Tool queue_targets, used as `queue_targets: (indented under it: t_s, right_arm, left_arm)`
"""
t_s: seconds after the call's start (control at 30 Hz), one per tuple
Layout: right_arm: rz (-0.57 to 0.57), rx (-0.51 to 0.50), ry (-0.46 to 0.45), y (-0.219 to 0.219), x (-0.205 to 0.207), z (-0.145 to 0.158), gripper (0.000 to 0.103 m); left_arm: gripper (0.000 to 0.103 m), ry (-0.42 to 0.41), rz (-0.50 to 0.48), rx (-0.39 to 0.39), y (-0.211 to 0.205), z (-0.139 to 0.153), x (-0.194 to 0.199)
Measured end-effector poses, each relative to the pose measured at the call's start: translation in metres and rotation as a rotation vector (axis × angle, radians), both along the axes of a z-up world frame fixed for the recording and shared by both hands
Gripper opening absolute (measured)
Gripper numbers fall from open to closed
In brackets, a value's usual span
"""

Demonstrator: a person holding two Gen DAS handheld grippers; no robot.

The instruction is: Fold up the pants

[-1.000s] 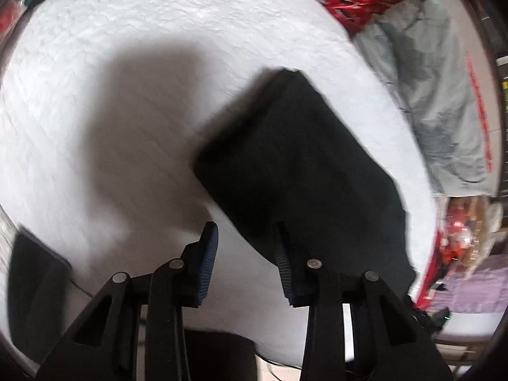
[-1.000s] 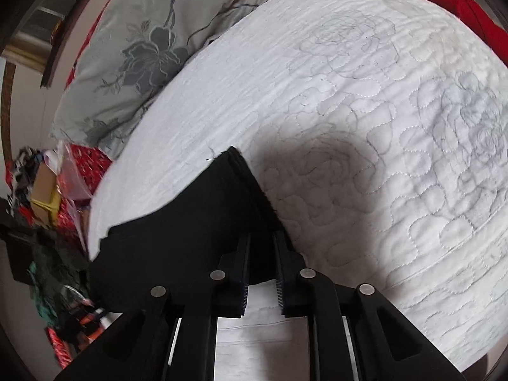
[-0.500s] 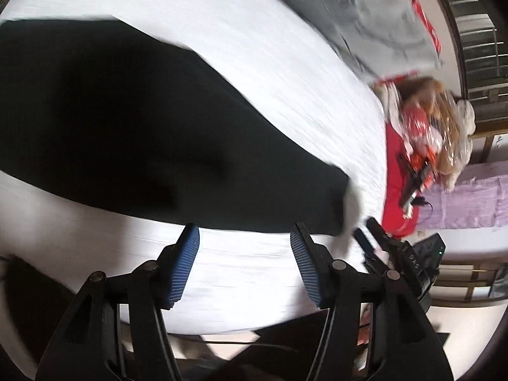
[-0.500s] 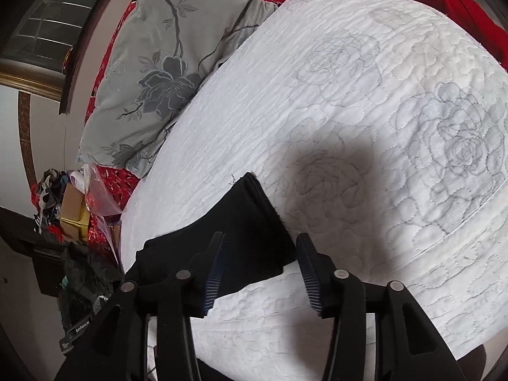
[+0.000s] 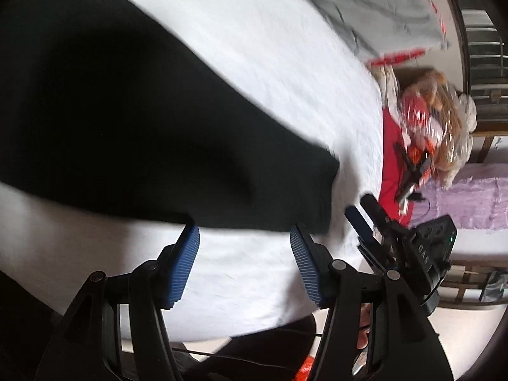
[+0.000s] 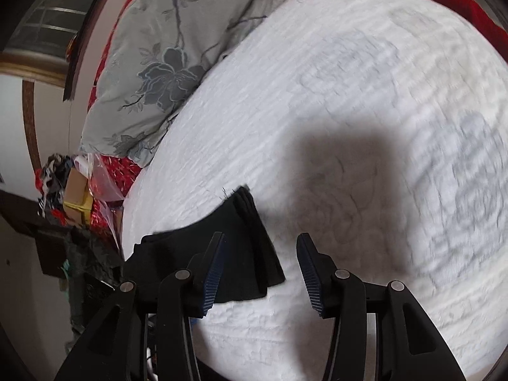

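The black pants lie folded as a long dark band across the white quilt. My left gripper hangs open just above the pants' near edge, close to their right end, with nothing between its blue pads. In the right wrist view the folded end of the pants lies flat on the quilt. My right gripper stands open over that corner, and its pads do not press on the cloth. The right gripper also shows beside the pants' end in the left wrist view.
A grey flowered pillow lies at the head of the bed on red bedding. Bags and boxes crowd the floor beside the bed, next to purple cloth. The bed's near edge runs just under both grippers.
My left gripper opened wider and swept right along the pants toward their end. The right gripper opened, let go of the pants' corner and drew back a little.
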State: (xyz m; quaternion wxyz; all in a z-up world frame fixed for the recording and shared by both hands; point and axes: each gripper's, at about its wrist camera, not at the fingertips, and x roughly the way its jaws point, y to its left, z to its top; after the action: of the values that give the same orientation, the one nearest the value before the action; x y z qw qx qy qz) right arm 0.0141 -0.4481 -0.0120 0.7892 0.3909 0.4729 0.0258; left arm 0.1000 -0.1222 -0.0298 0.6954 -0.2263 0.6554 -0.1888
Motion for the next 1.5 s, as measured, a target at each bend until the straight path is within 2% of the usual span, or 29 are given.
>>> queue_targets:
  t_s: [0.13,0.23,0.37,0.47,0.57,0.67,0.73,0.8,0.87,1.0,1.07,1.17,1.23,1.27,1.33,1.37,1.5]
  right_arm:
    - [0.125,-0.060,-0.057,0.030,0.027,0.017,0.049]
    - [0.270,-0.095,-0.100,0.072,0.055,0.031,0.049]
    - [0.437,-0.104,-0.118,0.142,0.099,0.034,0.049]
    - [0.490,-0.068,-0.088,0.185,0.128,0.025,0.049]
    - [0.545,-0.084,-0.053,0.227,0.151,0.014,0.049]
    - [0.593,-0.135,-0.015,0.257,0.162,0.006,0.049]
    - [0.606,-0.125,-0.006,0.265,0.165,0.004,0.049]
    - [0.584,0.001,-0.034,0.261,0.161,0.007,0.049]
    - [0.583,0.060,-0.032,0.261,0.161,0.010,0.049]
    - [0.629,0.023,0.026,0.271,0.168,-0.002,0.049]
    - [0.605,-0.029,0.049,0.271,0.172,-0.010,0.049]
    - [0.602,0.002,0.076,0.271,0.174,-0.021,0.048]
    - [0.712,0.096,0.071,0.280,0.167,-0.020,0.046]
    - [0.767,0.097,0.068,0.285,0.162,-0.018,0.046]
    - [0.793,0.053,0.071,0.286,0.163,-0.017,0.048]
    - [0.767,0.072,0.091,0.283,0.166,-0.021,0.048]
    - [0.621,0.249,0.146,0.270,0.181,-0.039,0.048]
  left_arm:
    - [0.058,-0.124,0.051,0.116,0.064,0.027,0.030]
    - [0.058,-0.195,0.040,0.212,0.118,0.049,0.060]
    - [0.058,-0.154,-0.012,0.286,0.161,0.054,0.099]
    - [0.058,-0.134,-0.031,0.277,0.176,0.053,0.118]
    - [0.058,-0.106,-0.062,0.252,0.182,0.048,0.127]
    - [0.058,-0.054,-0.067,0.192,0.174,0.041,0.135]
    - [0.058,-0.043,-0.055,0.152,0.179,0.038,0.136]
    - [0.058,-0.046,-0.042,0.143,0.185,0.038,0.140]
    - [0.058,-0.035,-0.033,0.150,0.187,0.035,0.147]
    - [0.058,-0.002,-0.036,0.140,0.190,0.029,0.154]
    - [0.058,-0.010,-0.045,0.156,0.190,0.029,0.154]
    - [0.058,-0.016,-0.055,0.161,0.193,0.027,0.151]
    - [0.058,-0.020,-0.062,0.157,0.196,0.025,0.150]
    - [0.058,-0.021,-0.064,0.164,0.199,0.025,0.149]
    - [0.058,-0.018,-0.058,0.167,0.204,0.024,0.147]
    - [0.058,-0.019,-0.056,0.157,0.207,0.024,0.144]
    - [0.058,-0.016,-0.057,0.164,0.215,0.020,0.137]
